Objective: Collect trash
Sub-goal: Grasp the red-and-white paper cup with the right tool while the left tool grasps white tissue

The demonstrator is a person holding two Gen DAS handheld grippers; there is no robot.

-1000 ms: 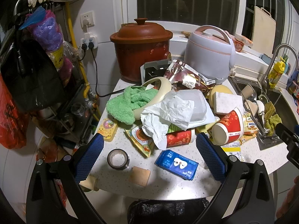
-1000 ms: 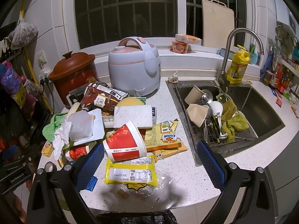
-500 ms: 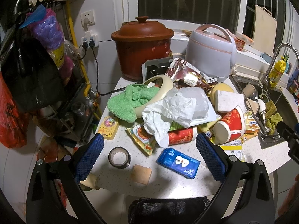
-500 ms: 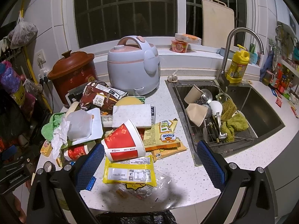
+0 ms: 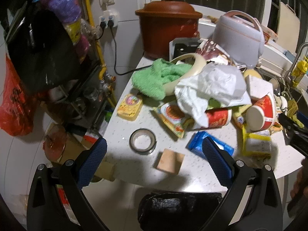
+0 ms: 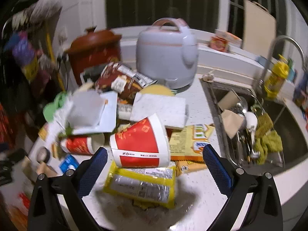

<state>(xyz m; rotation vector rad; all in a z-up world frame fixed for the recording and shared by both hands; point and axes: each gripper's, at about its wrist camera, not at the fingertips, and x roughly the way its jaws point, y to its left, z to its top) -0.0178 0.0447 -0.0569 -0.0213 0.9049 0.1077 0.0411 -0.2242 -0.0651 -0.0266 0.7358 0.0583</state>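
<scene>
Above the cluttered counter [image 5: 134, 165], we are holding our left gripper [image 5: 154, 155] spread wide and empty over the tape roll [image 5: 142, 139] and tan square [image 5: 169, 160]. Our right gripper [image 6: 153, 160] is hanging equally wide, its fingers flanking the tipped red-and-white paper cup [image 6: 140, 141] lying on the yellow wrapper [image 6: 141, 184].

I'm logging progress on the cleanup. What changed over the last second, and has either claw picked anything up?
Both claws moved in toward the counter pile. The right claw now frames the tipped red-and-white paper cup and the yellow plastic wrapper; the left claw sits nearer the clear tape roll. Neither has gripped anything; the jaws stay wide open, and the trash lies unmoved.
</scene>
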